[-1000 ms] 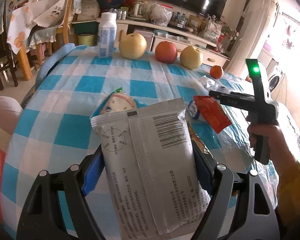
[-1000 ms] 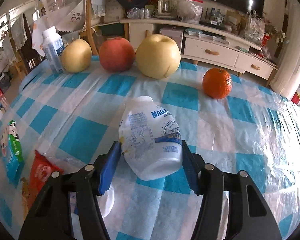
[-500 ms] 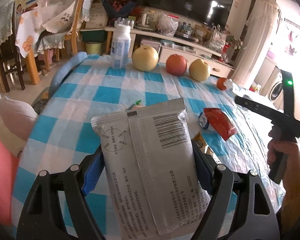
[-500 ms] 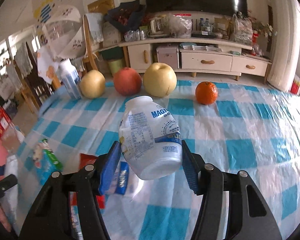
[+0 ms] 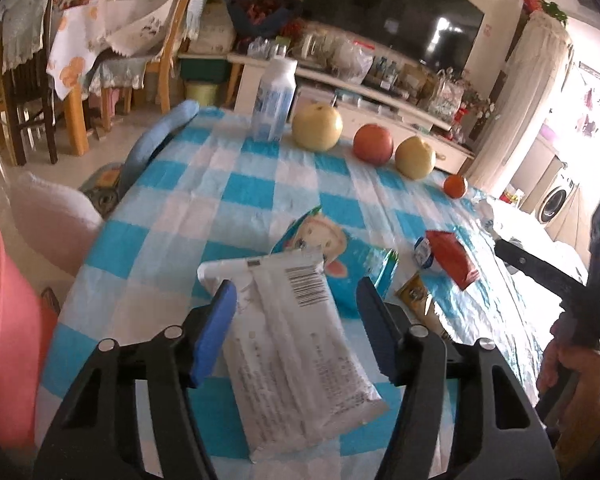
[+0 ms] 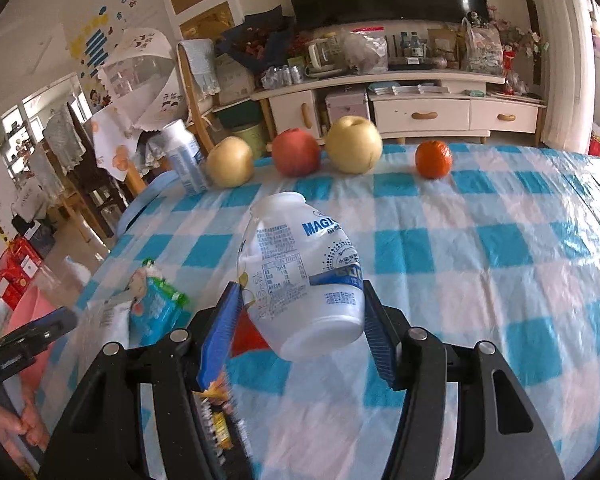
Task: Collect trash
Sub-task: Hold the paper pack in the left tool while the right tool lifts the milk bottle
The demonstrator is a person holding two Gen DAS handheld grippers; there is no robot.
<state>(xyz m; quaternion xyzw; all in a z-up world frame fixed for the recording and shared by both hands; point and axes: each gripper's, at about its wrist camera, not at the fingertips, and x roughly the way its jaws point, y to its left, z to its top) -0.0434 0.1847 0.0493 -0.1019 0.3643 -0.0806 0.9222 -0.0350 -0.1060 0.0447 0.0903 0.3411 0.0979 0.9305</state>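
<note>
Above checked table point(image 5: 260, 184), left hand-held gripper point(image 5: 296, 304) open, blurred wrapper point(image 5: 300, 344) loose, right hand-held gripper point(image 6: 300, 308) clamping bottle point(image 6: 300, 276).

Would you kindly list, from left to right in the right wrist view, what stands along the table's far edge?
Milk bottle → pear → apple → second pear → orange.

The left hand-held gripper point(image 5: 296, 312) has its jaws spread around a white snack bag point(image 5: 300, 344), which is over the checkered desk point(image 5: 188, 216), fruit row at 12 o'clock.
</note>
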